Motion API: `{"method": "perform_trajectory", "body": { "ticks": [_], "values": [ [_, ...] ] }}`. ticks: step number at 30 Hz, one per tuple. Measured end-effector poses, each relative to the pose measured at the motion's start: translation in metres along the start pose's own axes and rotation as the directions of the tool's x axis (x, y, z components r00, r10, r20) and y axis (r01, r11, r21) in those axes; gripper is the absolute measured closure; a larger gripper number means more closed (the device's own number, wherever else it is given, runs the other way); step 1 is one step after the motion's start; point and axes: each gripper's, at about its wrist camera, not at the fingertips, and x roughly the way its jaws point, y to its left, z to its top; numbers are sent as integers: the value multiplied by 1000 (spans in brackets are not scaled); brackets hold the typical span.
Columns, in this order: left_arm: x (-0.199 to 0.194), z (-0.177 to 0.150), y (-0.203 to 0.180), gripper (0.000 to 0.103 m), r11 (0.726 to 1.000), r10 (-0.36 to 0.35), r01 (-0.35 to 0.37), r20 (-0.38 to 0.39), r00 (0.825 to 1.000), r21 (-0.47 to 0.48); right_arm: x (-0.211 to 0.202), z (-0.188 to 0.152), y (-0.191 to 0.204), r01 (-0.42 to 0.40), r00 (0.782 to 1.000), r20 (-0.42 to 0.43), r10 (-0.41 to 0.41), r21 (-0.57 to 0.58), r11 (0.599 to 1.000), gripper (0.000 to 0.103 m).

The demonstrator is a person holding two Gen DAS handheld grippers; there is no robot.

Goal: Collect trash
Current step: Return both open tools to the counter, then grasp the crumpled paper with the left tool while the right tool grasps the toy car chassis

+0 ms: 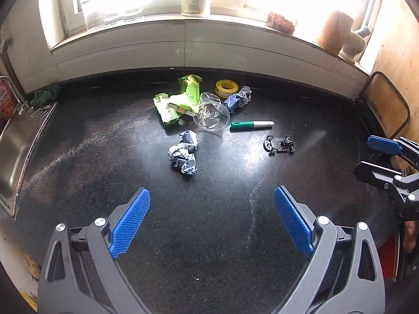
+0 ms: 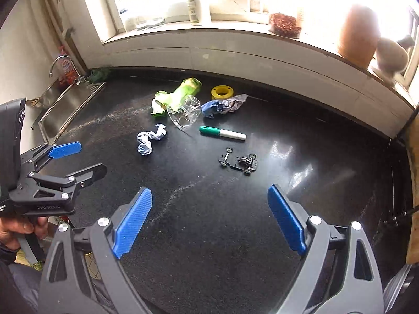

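On the black counter [image 1: 209,235] lies trash: a crushed green carton [image 1: 178,99] [image 2: 175,95], a clear plastic cup [image 1: 211,113] [image 2: 184,113] on its side, a crumpled blue-white paper [image 1: 183,151] [image 2: 149,140] nearest me, and another crumpled paper [image 1: 237,99] [image 2: 222,104] at the back. My left gripper [image 1: 212,201] [image 2: 83,159] is open and empty, well short of the near paper. My right gripper [image 2: 209,198] [image 1: 366,154] is open and empty, to the right of the left one.
A green-white marker [image 1: 251,125] [image 2: 222,133], a small toy car chassis [image 1: 280,145] [image 2: 239,159] and a yellow tape spool [image 1: 226,87] [image 2: 222,91] lie among the trash. A steel sink [image 1: 15,151] [image 2: 65,99] is at left. Bottle [image 2: 195,2] and pots stand on the windowsill.
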Motion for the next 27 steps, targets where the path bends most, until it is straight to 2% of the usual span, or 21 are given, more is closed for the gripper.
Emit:
{"method": "perform_trajectory", "body": {
  "ticks": [5,9,16,22,25,27],
  "values": [
    [11,3,-1,10,1000,11,-11,-23,1000,-2,3,-8,-18,-17,1000,-10,17,9,1000,16],
    [32,8,2,10,999,35,-36,-48,998,-7,22,-6,-28,-40,998,-41,40,3,999,16],
    [92,14,13,10,997,83,-82,-102,991,6,83,-5,-45,-42,990,-141,27,-106,993,16],
    [141,16,31,10,994,99,-104,-160,982,-22,144,-2,-60,-64,974,-227,18,-195,979,16],
    [158,18,38,11,993,105,-114,-186,977,-39,166,4,-61,-76,969,-247,13,-246,966,16],
    [164,22,41,11,992,109,-118,-177,978,-41,178,9,-62,-86,968,-252,14,-276,957,14]
  ]
}}
